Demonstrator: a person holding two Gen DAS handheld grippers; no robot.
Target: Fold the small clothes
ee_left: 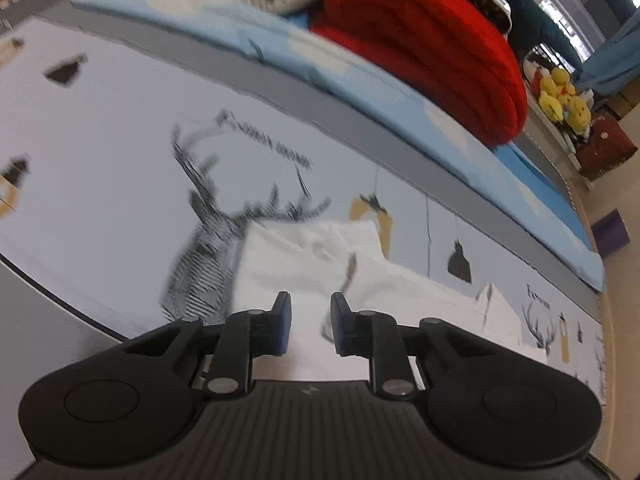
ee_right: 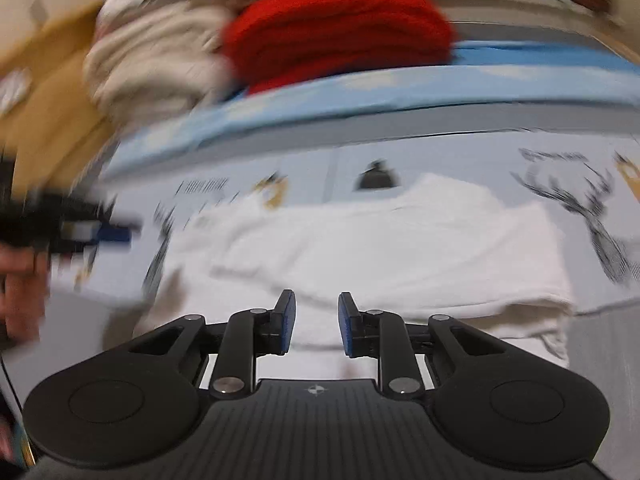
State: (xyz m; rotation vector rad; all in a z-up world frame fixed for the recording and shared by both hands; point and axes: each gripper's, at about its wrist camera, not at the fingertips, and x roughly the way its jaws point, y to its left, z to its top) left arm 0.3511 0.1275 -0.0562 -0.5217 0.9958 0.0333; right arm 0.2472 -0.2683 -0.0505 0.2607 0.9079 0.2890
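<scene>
A white garment [ee_left: 360,280] lies folded on a pale sheet printed with deer and lamps [ee_left: 100,140]. In the right wrist view the garment [ee_right: 380,248] spreads wide across the middle, with layered folded edges at its right. My left gripper [ee_left: 310,312] is open and empty, just above the garment's near part. My right gripper [ee_right: 316,316] is open and empty over the garment's near edge. The left gripper also shows blurred at the left edge of the right wrist view [ee_right: 96,232].
A stack of folded clothes sits at the back on a light blue mat [ee_left: 360,80]: a red knit [ee_left: 432,44] and a beige knit [ee_right: 152,68]. Yellow plush toys [ee_left: 560,96] stand on a shelf at the far right.
</scene>
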